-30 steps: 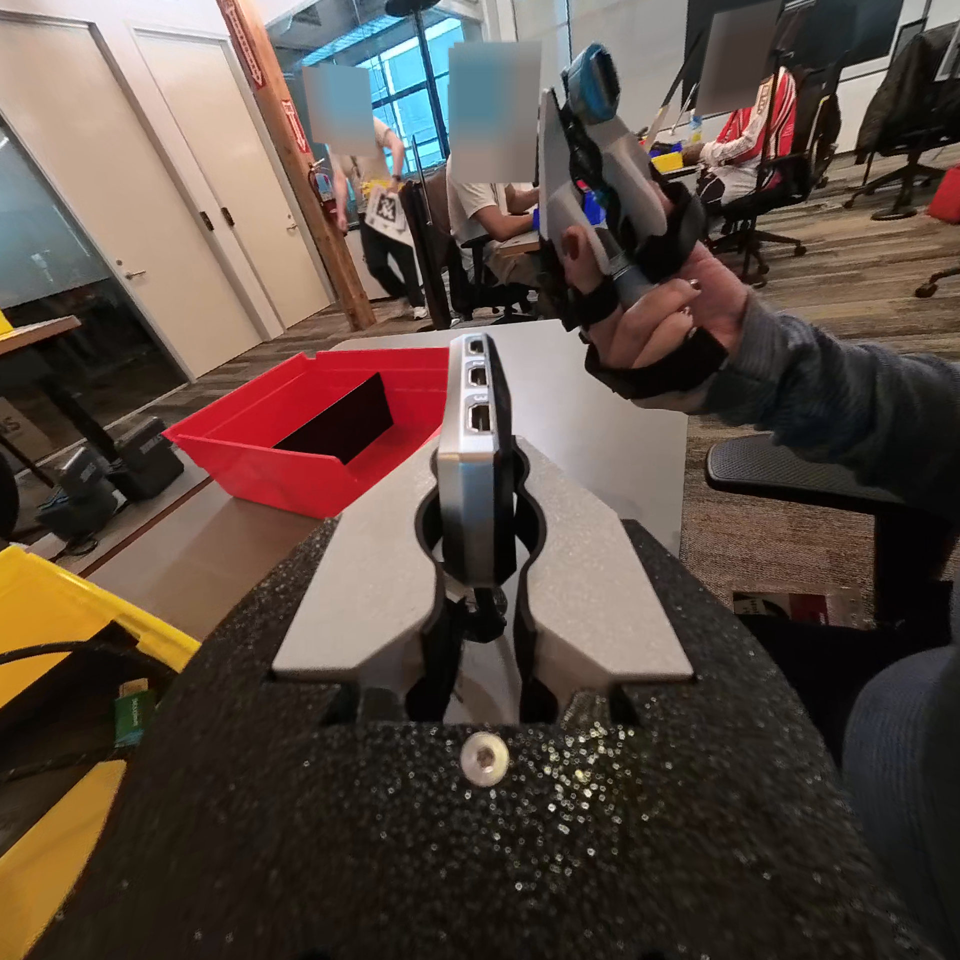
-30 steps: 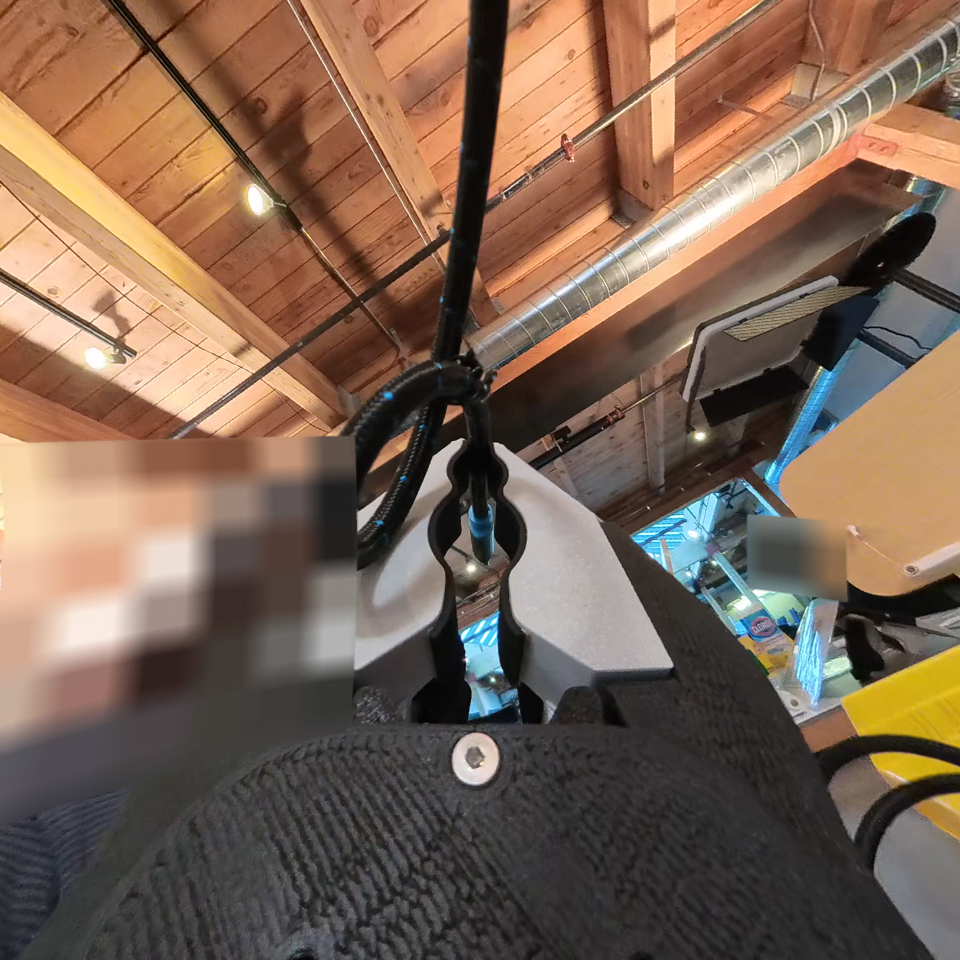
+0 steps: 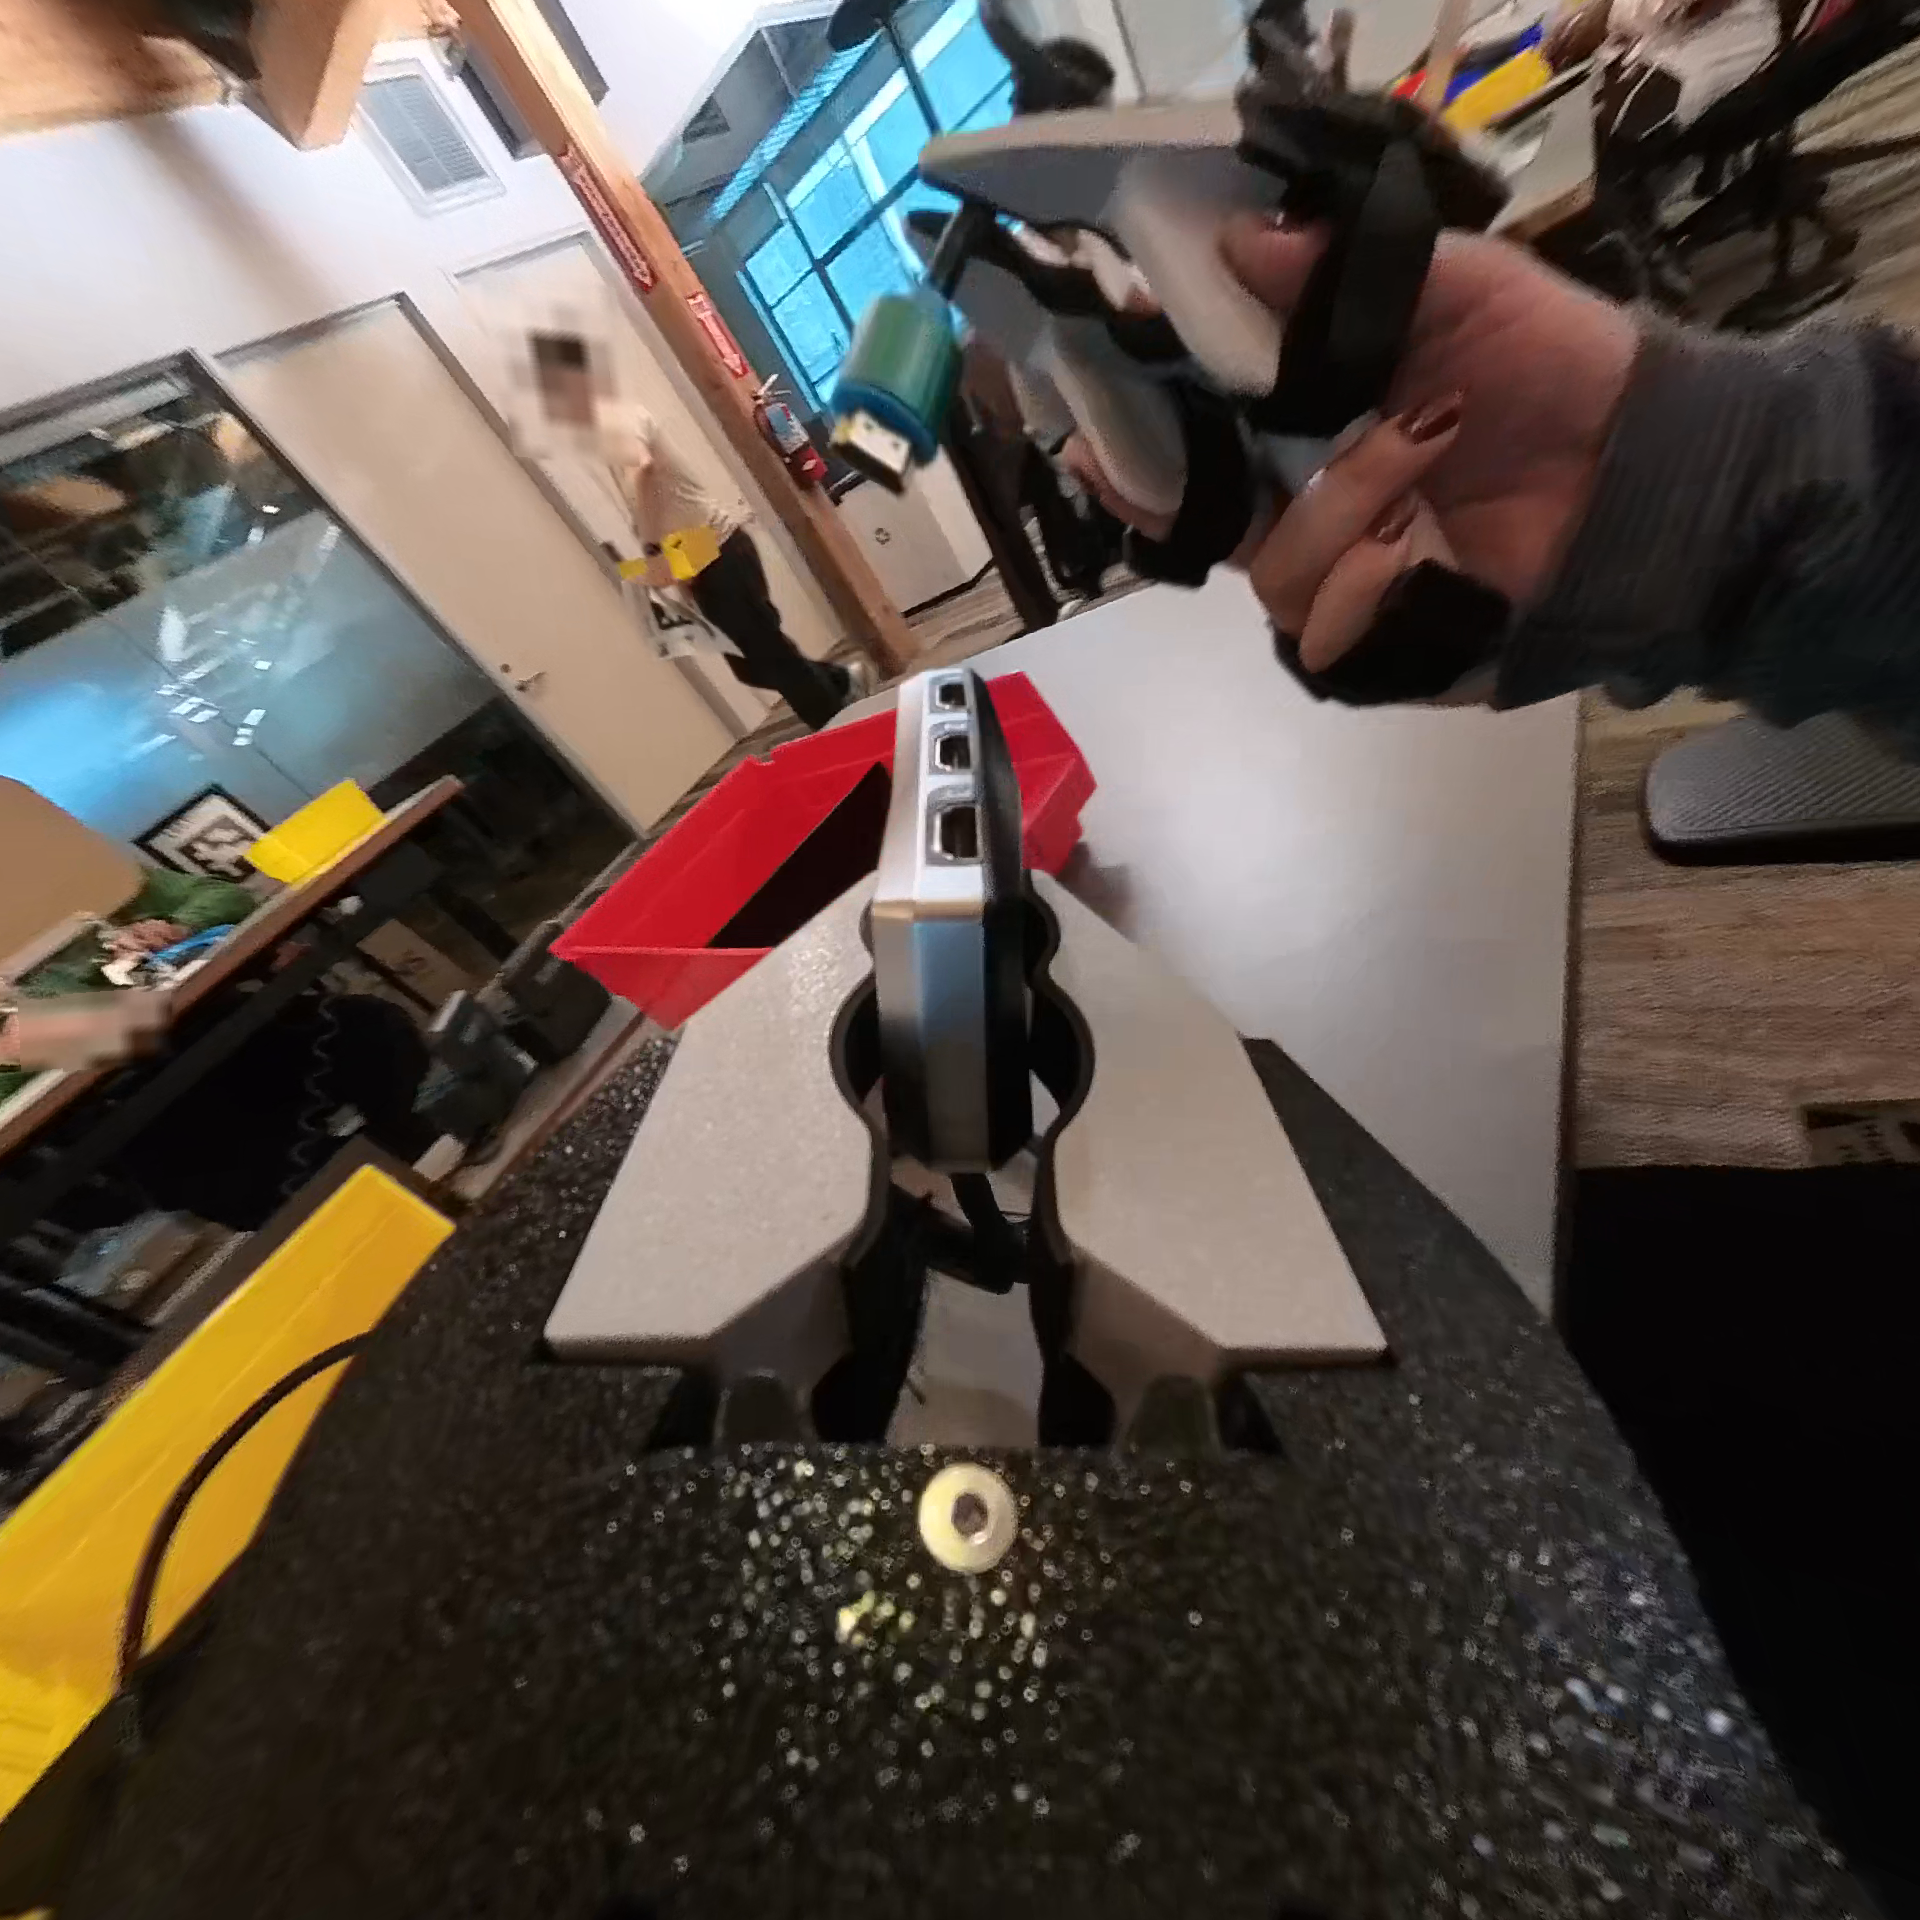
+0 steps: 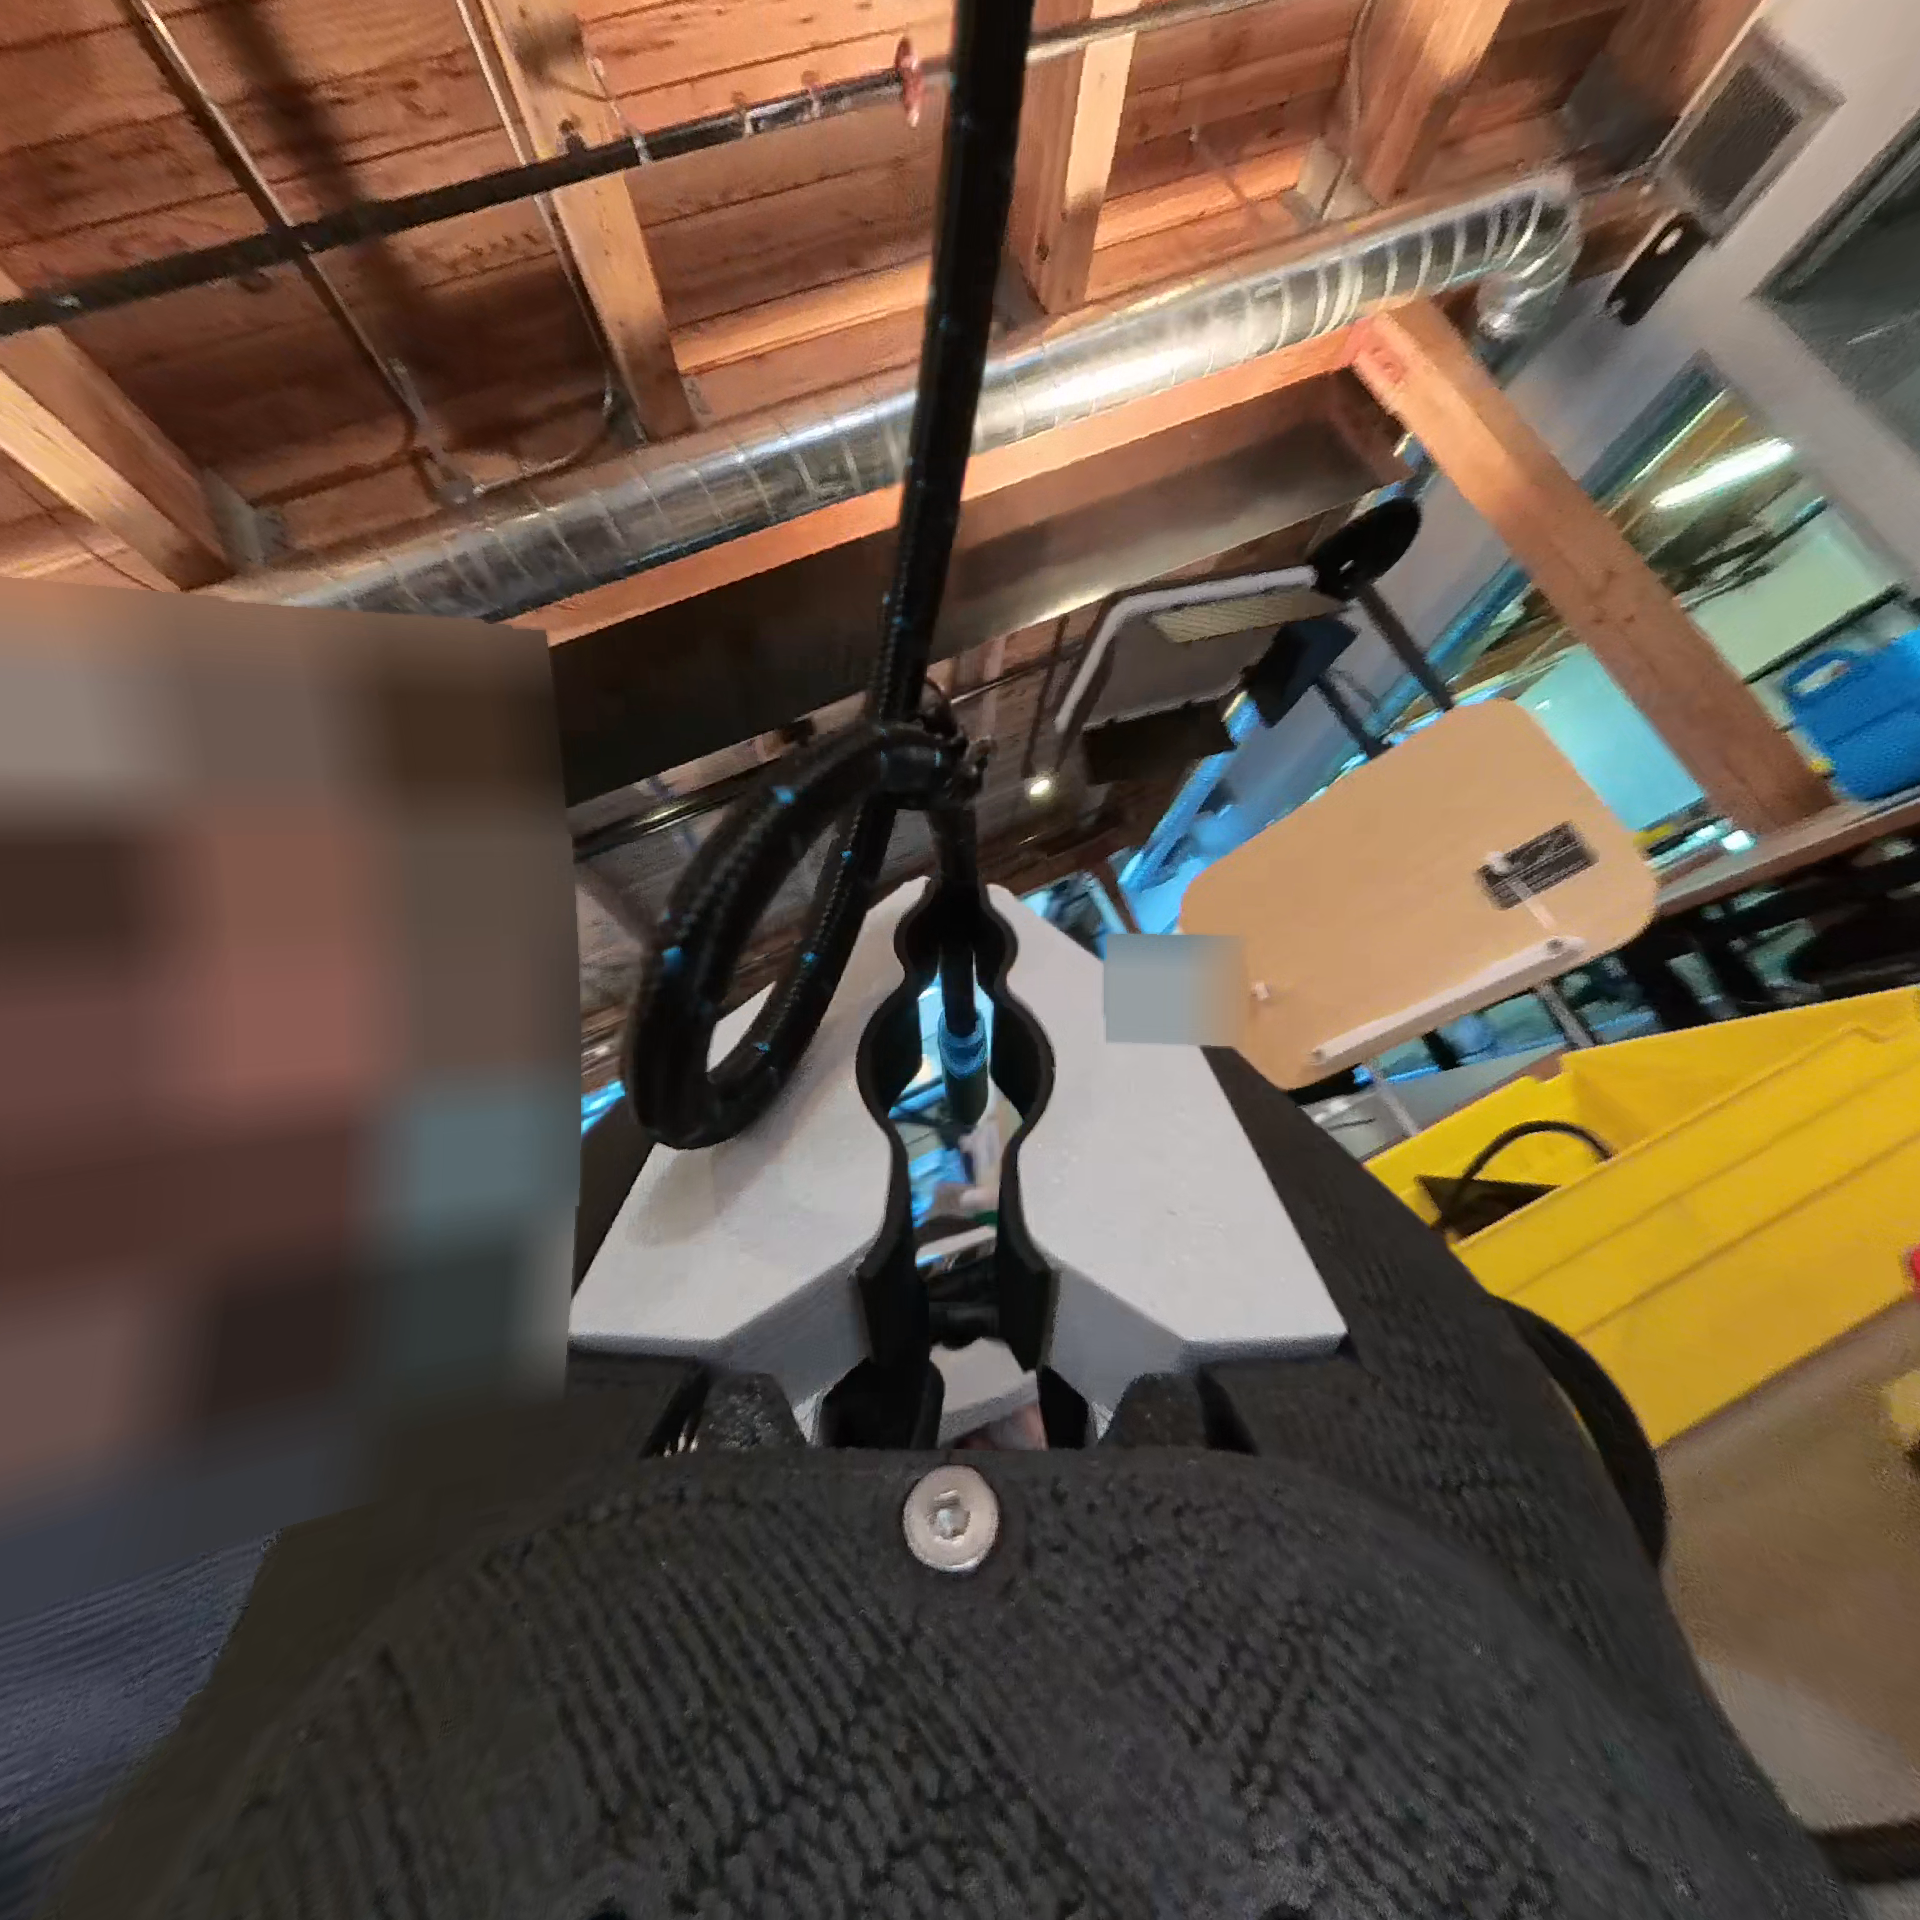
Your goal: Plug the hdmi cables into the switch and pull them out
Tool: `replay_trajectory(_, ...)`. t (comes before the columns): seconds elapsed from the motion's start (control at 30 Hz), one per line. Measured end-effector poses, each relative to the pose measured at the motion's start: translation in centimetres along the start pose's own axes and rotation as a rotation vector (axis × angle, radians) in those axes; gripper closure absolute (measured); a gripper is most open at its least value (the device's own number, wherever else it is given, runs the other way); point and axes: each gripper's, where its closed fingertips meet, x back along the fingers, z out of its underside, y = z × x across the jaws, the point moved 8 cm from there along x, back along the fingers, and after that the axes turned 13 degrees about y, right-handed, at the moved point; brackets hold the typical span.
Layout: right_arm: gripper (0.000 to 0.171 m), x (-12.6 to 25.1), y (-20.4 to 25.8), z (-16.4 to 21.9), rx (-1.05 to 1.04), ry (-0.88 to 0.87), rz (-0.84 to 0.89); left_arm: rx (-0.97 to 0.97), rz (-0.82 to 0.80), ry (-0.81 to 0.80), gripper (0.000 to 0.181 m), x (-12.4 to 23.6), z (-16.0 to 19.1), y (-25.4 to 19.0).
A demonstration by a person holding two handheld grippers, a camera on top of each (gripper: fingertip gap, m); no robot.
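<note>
Switch (image 3: 940,966), silver, stands edge-up in the closed left gripper (image 3: 961,1039) above the table's (image 3: 1299,883) near edge, ports empty. The right gripper (image 4: 954,1029), closed on the cable (image 4: 940,499), holds the plug (image 3: 891,410) aloft, well apart. A tilted plug could miss the port. Motion blur hides detail.

Open air lies between the green-and-blue cable plug (image 3: 896,387) and the silver switch box (image 3: 935,914) with three ports. The red plastic bin (image 3: 727,894) sits just left, the bare grey table (image 3: 1299,831) right.
</note>
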Motion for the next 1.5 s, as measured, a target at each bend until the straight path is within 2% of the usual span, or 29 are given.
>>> replay_trajectory(0.03, 0.167, 0.3, 0.2, -0.2, 0.022, -0.025, 0.035, -0.024, -0.033, 0.012, 0.162, -0.2, 0.1, -0.1)
replay_trajectory(0.13, 0.168, 1.4, 0.6, -0.4, 0.062, -0.120, 0.181, -0.121, -0.169, 0.056, 0.162, -0.6, 0.5, -0.5)
replay_trajectory(0.27, 0.168, 2.8, 0.9, 1.1, -0.016, -0.274, 0.346, -0.345, -0.390, 0.143, 0.162, -1.6, 0.8, -0.7)
replay_trajectory(0.4, 0.168, 3.1, 1.0, 3.2, -0.079, -0.356, 0.414, -0.544, -0.586, 0.194, 0.162, -2.8, 0.4, -0.5)
replay_trajectory(0.57, 0.168, 2.9, 0.9, 3.9, -0.072, -0.414, 0.447, -0.583, -0.709, 0.206, 0.162, -4.2, 0.0, -0.6)
replay_trajectory(0.93, 0.167, 3.3, -1.1, 4.9, -0.109, -0.478, 0.510, -0.655, -0.751, 0.242, 0.162, -6.8, -0.1, -1.2)
replay_trajectory(1.5, 0.167, 3.8, -2.1, 6.0, -0.191, -0.483, 0.546, -0.695, -0.759, 0.283, 0.163, -7.6, 0.6, -1.3)
